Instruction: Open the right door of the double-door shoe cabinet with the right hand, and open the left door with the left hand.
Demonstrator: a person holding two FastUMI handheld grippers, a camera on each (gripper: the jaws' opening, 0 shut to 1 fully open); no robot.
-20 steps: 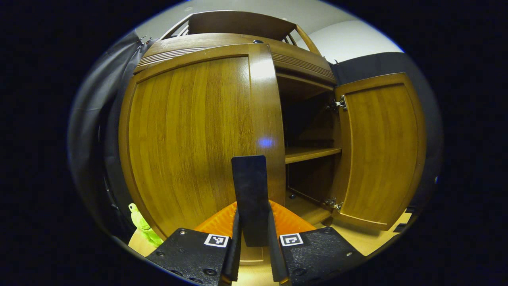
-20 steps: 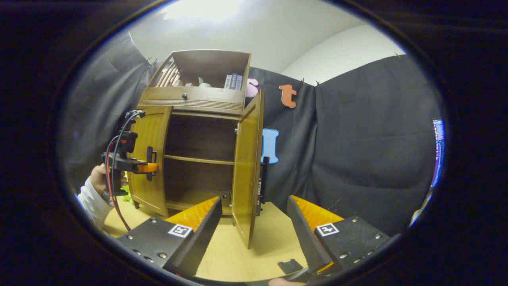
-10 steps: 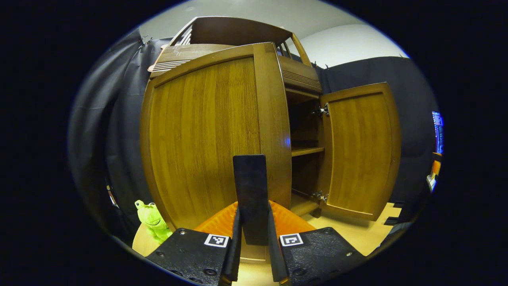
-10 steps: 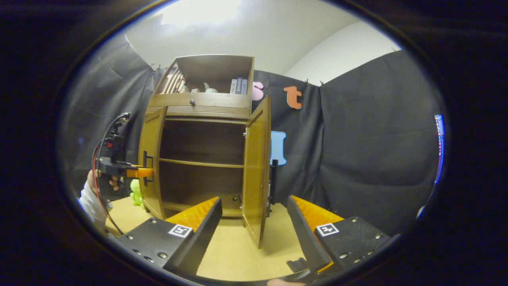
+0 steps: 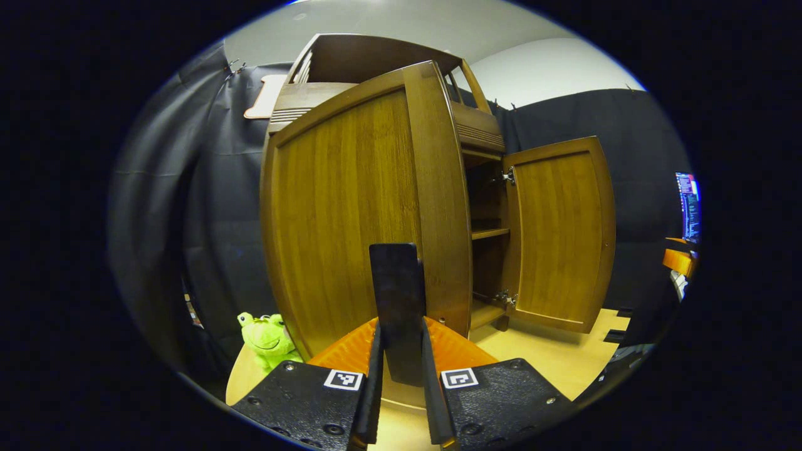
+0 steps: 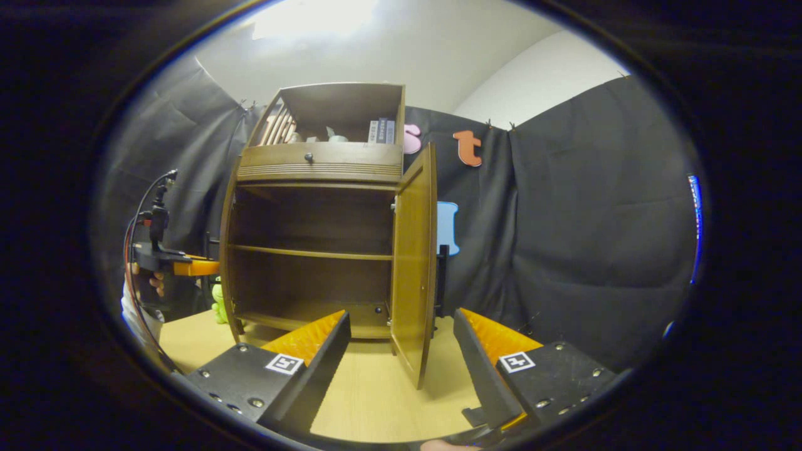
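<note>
On the pale wooden table (image 6: 376,401) the tall brown wooden shoe cabinet (image 6: 319,163) stands with its right door (image 6: 416,263) swung wide and its left door (image 5: 351,213) swung well out too, so the likely slip is pulling further: the left hinges could strain or the cabinet drag toward the green frog plush toy (image 5: 266,338) just beside it. The left gripper (image 5: 399,351) is clamped on the door's dark upright handle (image 5: 396,294), while the right gripper (image 6: 401,351) hangs apart, holding nothing.

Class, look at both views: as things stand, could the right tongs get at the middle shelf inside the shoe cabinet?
Probably yes: the right tongs stand open, facing the cabinet, and the right door is swung out, so the middle shelf lies exposed.
</note>
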